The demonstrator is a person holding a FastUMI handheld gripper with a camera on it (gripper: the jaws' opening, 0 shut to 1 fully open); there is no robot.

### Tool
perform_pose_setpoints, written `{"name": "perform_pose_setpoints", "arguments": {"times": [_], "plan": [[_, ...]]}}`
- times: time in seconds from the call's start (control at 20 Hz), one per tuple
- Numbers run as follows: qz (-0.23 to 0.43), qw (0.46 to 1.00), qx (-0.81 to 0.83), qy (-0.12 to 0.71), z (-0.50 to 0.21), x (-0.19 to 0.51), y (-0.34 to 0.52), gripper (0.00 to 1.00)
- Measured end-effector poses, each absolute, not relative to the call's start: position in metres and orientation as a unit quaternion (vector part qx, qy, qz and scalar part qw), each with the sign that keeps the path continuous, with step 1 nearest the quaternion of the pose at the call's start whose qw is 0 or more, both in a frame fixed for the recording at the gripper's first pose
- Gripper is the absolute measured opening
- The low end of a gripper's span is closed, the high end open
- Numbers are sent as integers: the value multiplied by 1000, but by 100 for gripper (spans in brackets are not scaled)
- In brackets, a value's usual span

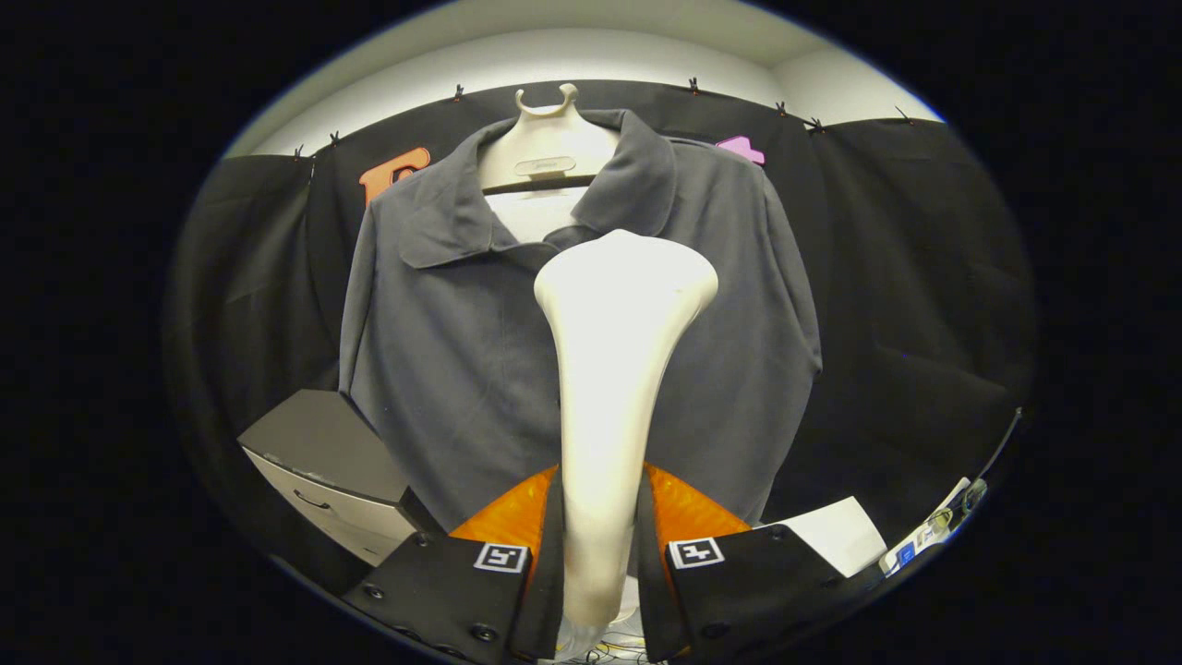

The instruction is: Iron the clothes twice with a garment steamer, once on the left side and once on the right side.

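A grey polo shirt (443,351) hangs on a white hanger (547,139) in front of the booth's black wall, its collar open. My gripper (598,526) is shut on the handle of a white garment steamer (614,369), one finger pressing on each side. The steamer stands upright between the fingers. Its wide head is level with the shirt's chest, just below the collar and a little right of the placket. Whether the head touches the cloth I cannot tell. The steamer hides the middle strip of the shirt.
A grey cabinet with a drawer handle (328,462) stands low on the left, beside the shirt's hem. A white sheet (836,536) and some small items (937,531) lie low on the right. Black cloth surrounds the shirt on both sides.
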State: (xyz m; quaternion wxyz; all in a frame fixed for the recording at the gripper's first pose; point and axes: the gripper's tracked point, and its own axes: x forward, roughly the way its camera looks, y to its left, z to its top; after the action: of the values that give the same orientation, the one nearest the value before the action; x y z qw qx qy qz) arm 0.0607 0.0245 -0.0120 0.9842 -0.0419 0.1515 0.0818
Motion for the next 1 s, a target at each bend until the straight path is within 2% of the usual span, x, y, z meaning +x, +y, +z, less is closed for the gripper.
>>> {"name": "perform_pose_setpoints", "arguments": {"times": [0.55,1.0], "plan": [[54,986,-39,152,1,85,-26,42],[51,978,-26,199,-40,83,-38,42]]}}
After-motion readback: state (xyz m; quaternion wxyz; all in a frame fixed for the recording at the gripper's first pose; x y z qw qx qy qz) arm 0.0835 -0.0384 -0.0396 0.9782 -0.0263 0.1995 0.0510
